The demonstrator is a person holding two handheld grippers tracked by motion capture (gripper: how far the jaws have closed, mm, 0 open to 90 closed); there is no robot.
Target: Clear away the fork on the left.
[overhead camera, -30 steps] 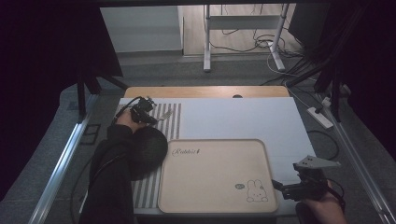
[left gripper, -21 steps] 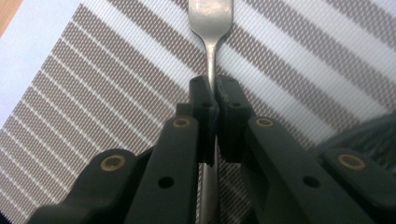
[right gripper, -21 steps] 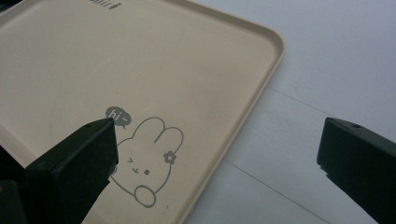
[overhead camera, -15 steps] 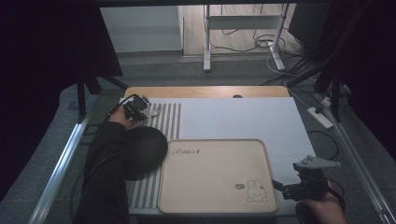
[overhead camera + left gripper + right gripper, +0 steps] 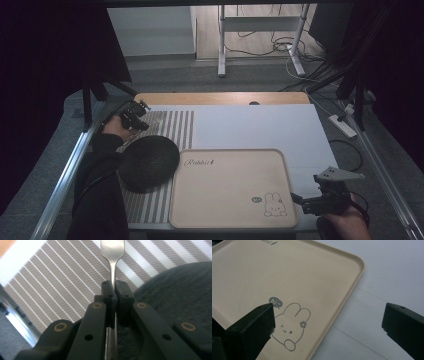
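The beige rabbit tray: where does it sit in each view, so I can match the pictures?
High view: the beige rabbit tray lies at lower centre, right of the dark round plate.
Left gripper view: no tray; the plate is at right.
Right gripper view: the tray fills the upper left.
Shared landmark: the rabbit drawing near the tray's corner.

White surface lies bare between the far wooden edge and the beige rabbit-print tray, giving open passage. A round dark plate touching the tray's left rim blocks the striped placemat; the tray's raised rim stands just beside the right gripper.
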